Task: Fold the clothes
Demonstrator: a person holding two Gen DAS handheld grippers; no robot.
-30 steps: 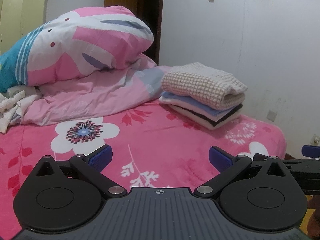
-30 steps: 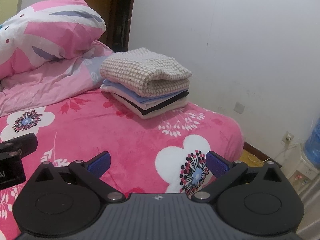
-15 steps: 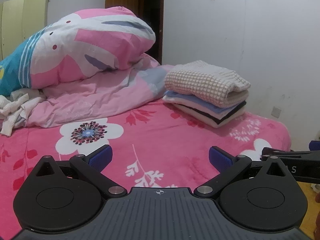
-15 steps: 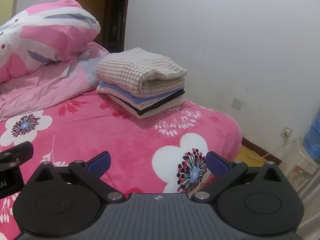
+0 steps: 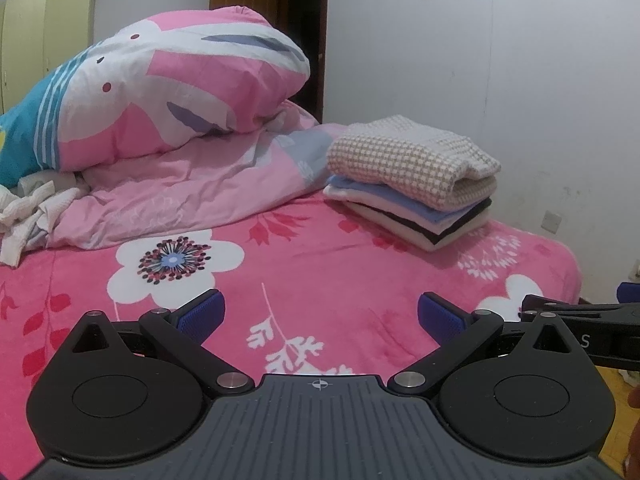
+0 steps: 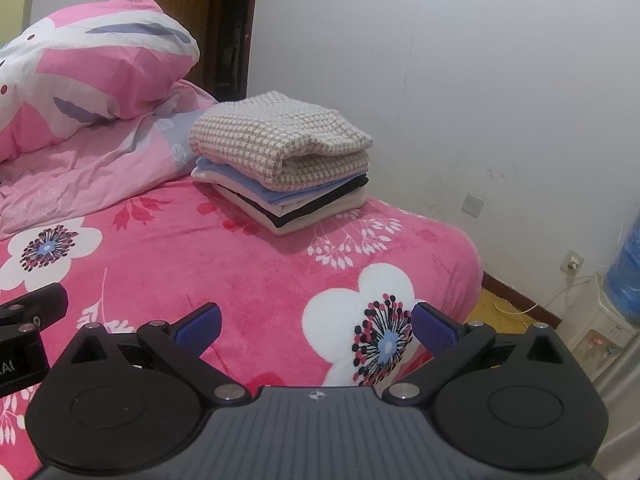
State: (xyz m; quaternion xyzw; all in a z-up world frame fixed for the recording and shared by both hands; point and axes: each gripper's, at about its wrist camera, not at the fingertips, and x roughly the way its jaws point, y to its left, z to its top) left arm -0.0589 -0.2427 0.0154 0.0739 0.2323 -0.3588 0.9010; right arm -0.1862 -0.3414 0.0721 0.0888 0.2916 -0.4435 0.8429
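Note:
A stack of folded clothes (image 5: 416, 184) (image 6: 286, 176) sits at the far right of the pink floral bed (image 5: 320, 264) (image 6: 248, 264); a beige checked knit lies on top, with blue, black and cream layers under it. Crumpled white clothes (image 5: 24, 212) lie at the far left beside the duvet. My left gripper (image 5: 320, 316) hovers open over the bed's near part, nothing between its blue pads. My right gripper (image 6: 316, 326) is likewise open and empty, well short of the stack. Each gripper's side shows at the edge of the other's view.
A pink patterned duvet (image 5: 168, 120) (image 6: 80, 92) is heaped at the back left. A white wall (image 5: 500, 60) runs along the bed's right side. A water dispenser with a blue bottle (image 6: 624, 280) stands on the floor to the right. A brown door (image 6: 200, 20) is behind.
Both grippers have drawn back and drifted slightly, so the folded stack looks a little farther off. Both stay open and empty.

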